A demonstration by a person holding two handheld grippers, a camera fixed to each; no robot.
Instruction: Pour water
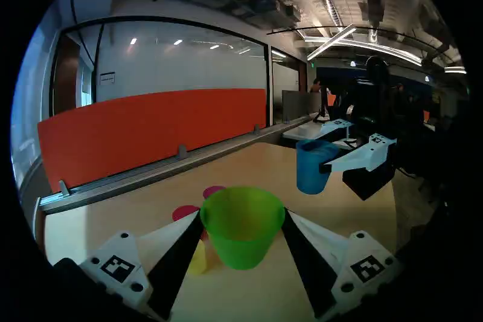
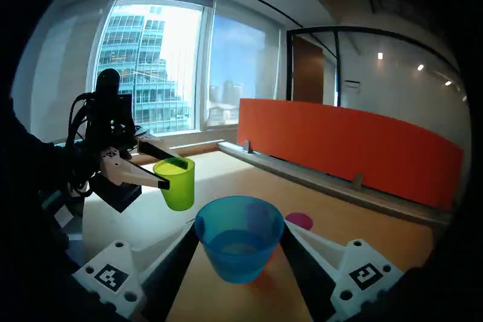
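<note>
Over the tan wooden table (image 1: pixel 253 168), my left claw (image 1: pixel 242 216) grips one see-through green plastic cup (image 1: pixel 243 240), and my right claw (image 2: pixel 239 225) grips one blue plastic cup (image 2: pixel 239 255) with a bit of water in it. Underneath, two pink cups (image 1: pixel 185 211) and one yellow cup (image 1: pixel 198 260) are half hidden.

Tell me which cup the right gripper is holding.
The blue cup, clamped between the fingers of the right gripper. The other lifted one, the green cup, sits in the left gripper.

Orange partition (image 1: pixel 151 128), wooden table (image 1: pixel 253 162), window (image 2: pixel 157 62) onto glass towers, ceiling light strips (image 1: pixel 332 41)
</note>
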